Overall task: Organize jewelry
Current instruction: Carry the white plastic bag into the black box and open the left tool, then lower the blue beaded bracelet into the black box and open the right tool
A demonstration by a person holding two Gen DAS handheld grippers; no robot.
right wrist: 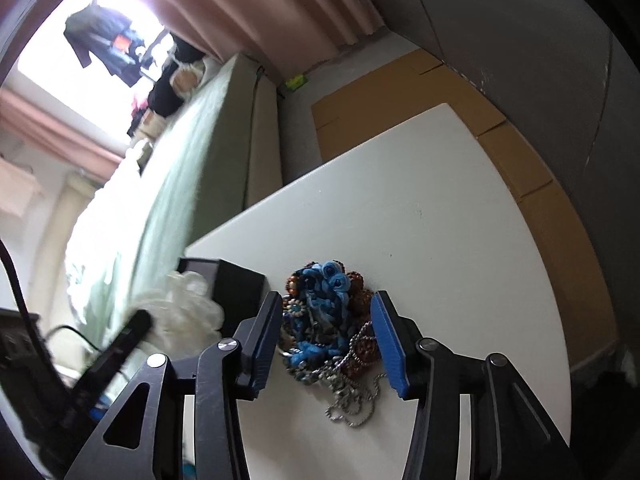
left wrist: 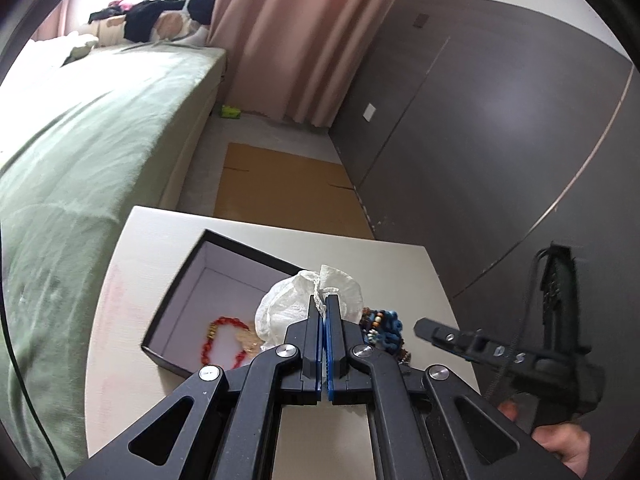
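Note:
My left gripper (left wrist: 323, 303) is shut on the drawstring of a white cloth pouch (left wrist: 312, 300) and holds it over the right end of an open black box (left wrist: 192, 256). A red bead bracelet (left wrist: 224, 340) and a gold piece lie in the box. A heap of blue and brown bead jewelry with a silver chain (right wrist: 328, 320) lies on the white table (right wrist: 440, 220); it also shows in the left wrist view (left wrist: 384, 328). My right gripper (right wrist: 326, 306) is open, its jaws on either side of the heap. The pouch shows blurred in the right wrist view (right wrist: 180, 308).
A bed with a green cover (left wrist: 80, 152) runs along the table's left side. Flat cardboard (left wrist: 280, 188) lies on the floor beyond the table. A dark grey wardrobe (left wrist: 500, 120) stands to the right. Pink curtains (left wrist: 288, 20) hang at the back.

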